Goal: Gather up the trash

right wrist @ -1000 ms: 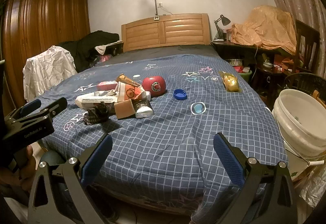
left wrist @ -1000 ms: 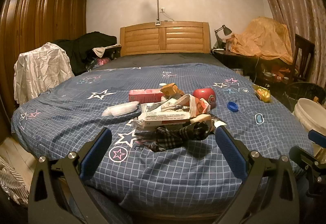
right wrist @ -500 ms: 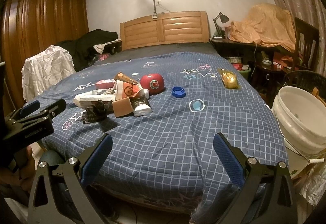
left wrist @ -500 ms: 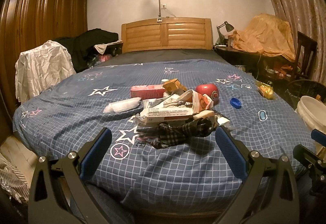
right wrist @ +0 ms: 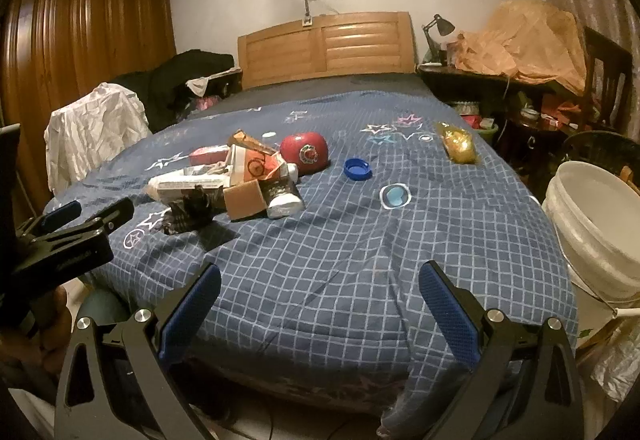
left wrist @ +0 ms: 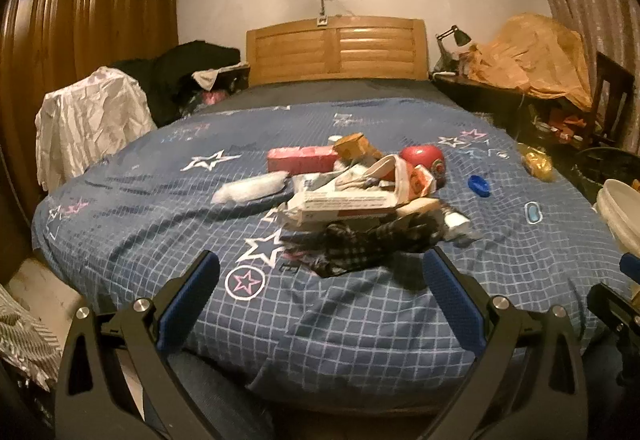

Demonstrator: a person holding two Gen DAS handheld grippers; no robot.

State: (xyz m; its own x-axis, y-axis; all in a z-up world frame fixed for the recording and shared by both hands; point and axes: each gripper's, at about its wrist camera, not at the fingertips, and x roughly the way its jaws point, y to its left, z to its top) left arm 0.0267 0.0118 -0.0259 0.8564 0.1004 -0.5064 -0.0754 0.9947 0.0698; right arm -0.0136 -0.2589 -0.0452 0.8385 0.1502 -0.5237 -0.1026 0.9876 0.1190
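Observation:
A heap of trash lies mid-bed: a white carton point(left wrist: 344, 205), a pink box point(left wrist: 302, 158), a clear plastic wrapper point(left wrist: 250, 189), a red round pouch point(left wrist: 423, 157) and a dark checked wrapper point(left wrist: 368, 246). A blue cap point(right wrist: 357, 168) and a yellow packet point(right wrist: 459, 142) lie apart to the right. My left gripper point(left wrist: 320, 300) hangs open just short of the checked wrapper. My right gripper point(right wrist: 320, 304) is open over bare bedspread near the foot of the bed. A white bucket point(right wrist: 596, 228) stands on the floor at the right.
The blue star-print bedspread point(right wrist: 360, 240) covers the bed, with a wooden headboard point(right wrist: 326, 48) behind. A white cloth over a chair point(right wrist: 94, 124) and a wardrobe point(right wrist: 80, 40) stand left. A cluttered desk point(right wrist: 520, 80) and dark basket point(right wrist: 600, 148) stand right.
Both grippers have edged forward toward the bed and the left view has dipped slightly; the trash heap looks a little nearer. Both stay open and nothing has been picked up.

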